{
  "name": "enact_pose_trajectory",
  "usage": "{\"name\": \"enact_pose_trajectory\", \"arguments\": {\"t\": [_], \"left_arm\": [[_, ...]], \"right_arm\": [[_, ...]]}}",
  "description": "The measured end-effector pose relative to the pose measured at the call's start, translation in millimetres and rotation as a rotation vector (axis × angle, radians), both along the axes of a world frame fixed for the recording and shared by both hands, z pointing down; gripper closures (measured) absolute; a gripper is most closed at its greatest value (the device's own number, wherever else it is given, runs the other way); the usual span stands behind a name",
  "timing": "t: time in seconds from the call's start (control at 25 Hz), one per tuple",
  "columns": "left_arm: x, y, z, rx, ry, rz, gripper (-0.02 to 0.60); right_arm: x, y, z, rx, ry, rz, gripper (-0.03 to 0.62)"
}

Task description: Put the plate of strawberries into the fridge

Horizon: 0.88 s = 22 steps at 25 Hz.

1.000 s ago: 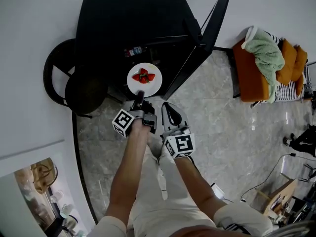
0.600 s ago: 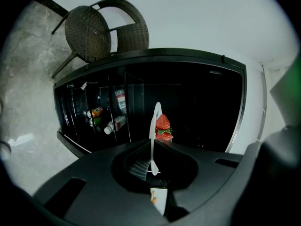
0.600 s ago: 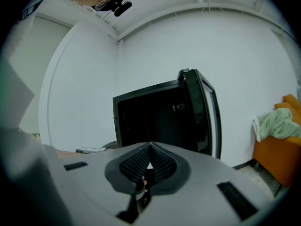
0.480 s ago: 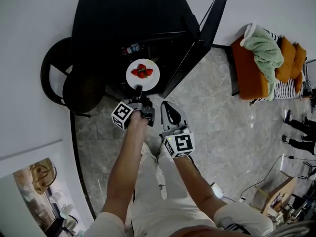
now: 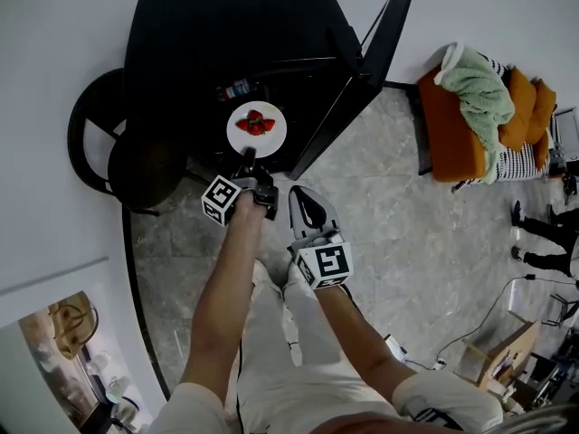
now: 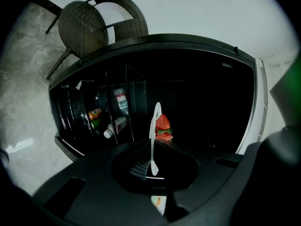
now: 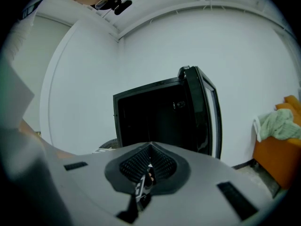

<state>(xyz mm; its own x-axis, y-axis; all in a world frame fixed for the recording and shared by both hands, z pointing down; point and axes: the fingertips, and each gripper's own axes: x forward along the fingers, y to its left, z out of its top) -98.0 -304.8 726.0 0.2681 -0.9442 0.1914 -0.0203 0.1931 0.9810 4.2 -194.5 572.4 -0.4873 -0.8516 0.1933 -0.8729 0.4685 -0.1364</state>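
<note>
Pinching the plate (image 5: 270,139) rim, left gripper (image 5: 246,159) at the open fridge (image 5: 226,25) mouth; right gripper (image 5: 305,202) clenched alongside.

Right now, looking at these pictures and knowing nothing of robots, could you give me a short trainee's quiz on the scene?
1. True or false: the fridge door stands open.
2. What does the left claw grip? A) a bottle B) the rim of the white plate C) nothing
3. Fill in: the fruit on the white plate is ____.

Key: 1 true; 2 B; 3 strawberries.
</note>
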Motion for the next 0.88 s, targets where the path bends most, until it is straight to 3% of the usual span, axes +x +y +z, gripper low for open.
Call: {"name": "enact_pose_trajectory", "arguments": {"t": [0.48,0.88], "left_arm": [[0,-17,24,0.005,0.016,-0.132,0.571],[-7,-20,44,-0.013,0.075,-0.259,0.571]], "right_arm": [[-3,-4,11,-0.031,0.012,-0.017,0.582],[-1,-3,11,-0.029,0.018,-0.028,0.583]]}}
